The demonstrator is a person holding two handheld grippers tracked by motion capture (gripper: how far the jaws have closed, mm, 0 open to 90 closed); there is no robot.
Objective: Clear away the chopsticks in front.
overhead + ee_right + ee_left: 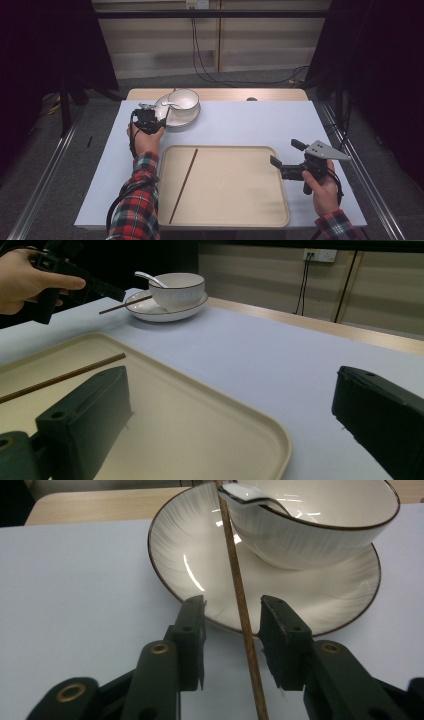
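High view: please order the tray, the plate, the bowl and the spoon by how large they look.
1. tray
2. plate
3. bowl
4. spoon
The bowl stands on the plate and hides part of it.

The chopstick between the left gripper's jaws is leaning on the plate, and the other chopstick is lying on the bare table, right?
Not quite. The other chopstick lies in the tray, as the high view shows. The first chopstick does lean on the plate, between the left gripper's jaws.

wall: pale panelled [165, 40], socket [196, 4] | floor: grey [100, 125] | sides: dark curtains [45, 45]
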